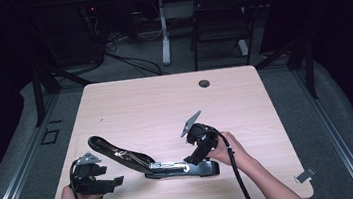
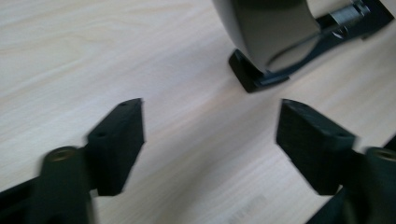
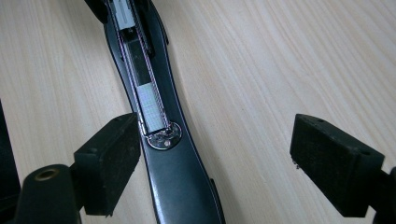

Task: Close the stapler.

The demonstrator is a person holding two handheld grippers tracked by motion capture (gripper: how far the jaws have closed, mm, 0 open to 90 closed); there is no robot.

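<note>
No readable writing on the long black opened stapler, lying near the pale wooden table's front edge. Right gripper spread wide over its base; left gripper spread, clear of it, bare tabletop beyond.

A glossy black stapler with silver metal inside lies on the pale wood-grain table.

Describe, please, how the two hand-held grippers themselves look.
Both the left gripper and the right gripper are black, each with a grey three-cornered plate on top and a trailing black cable. Their jaws end in blocky black pads. The forearms are bare.
</note>
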